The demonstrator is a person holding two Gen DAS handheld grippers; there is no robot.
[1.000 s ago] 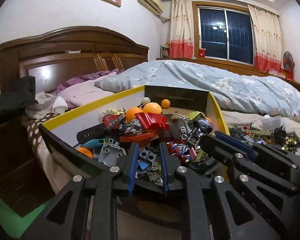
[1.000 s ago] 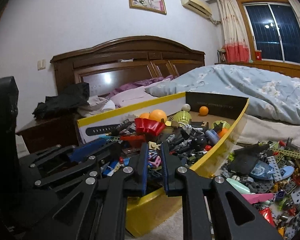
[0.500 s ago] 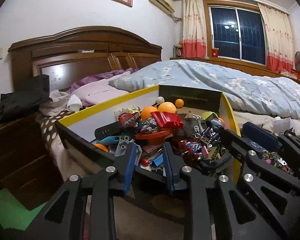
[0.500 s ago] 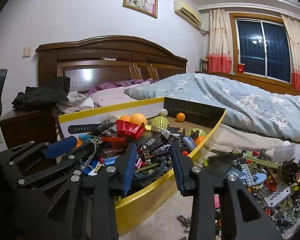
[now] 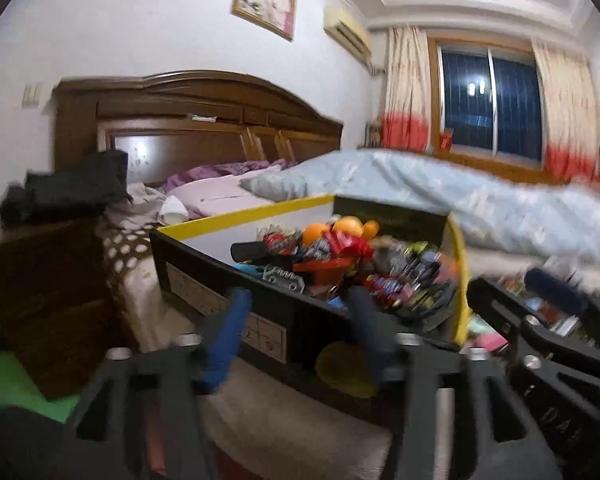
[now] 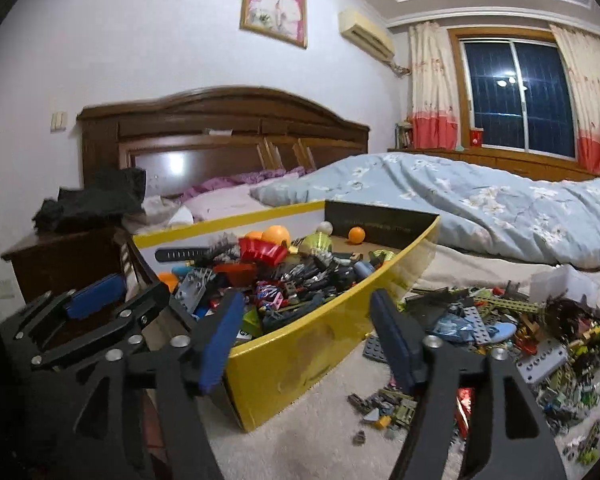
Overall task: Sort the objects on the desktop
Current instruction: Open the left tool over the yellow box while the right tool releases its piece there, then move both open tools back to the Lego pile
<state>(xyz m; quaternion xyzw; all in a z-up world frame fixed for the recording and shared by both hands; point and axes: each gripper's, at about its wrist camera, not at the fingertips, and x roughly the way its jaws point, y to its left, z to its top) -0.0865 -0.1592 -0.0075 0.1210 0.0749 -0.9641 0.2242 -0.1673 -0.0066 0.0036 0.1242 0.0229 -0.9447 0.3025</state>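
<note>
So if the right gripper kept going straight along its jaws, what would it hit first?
Probably the yellow side wall of the open cardboard toy box: it fills the gap in front of the open right gripper. Depth is unclear; slightly higher, it would meet the toy pile inside.

Box: yellow outer wall and rim, white inner wall, black far end panel. Inside box: orange balls, red bowl-shaped pc, mixed grey/blue/pink bricks. Beside box, on cream cover: green/grey/lt-blue bricks. Behind box: quilt lt blue w/ white floral print; headboard dk brown. Gripper pads blue.
</note>
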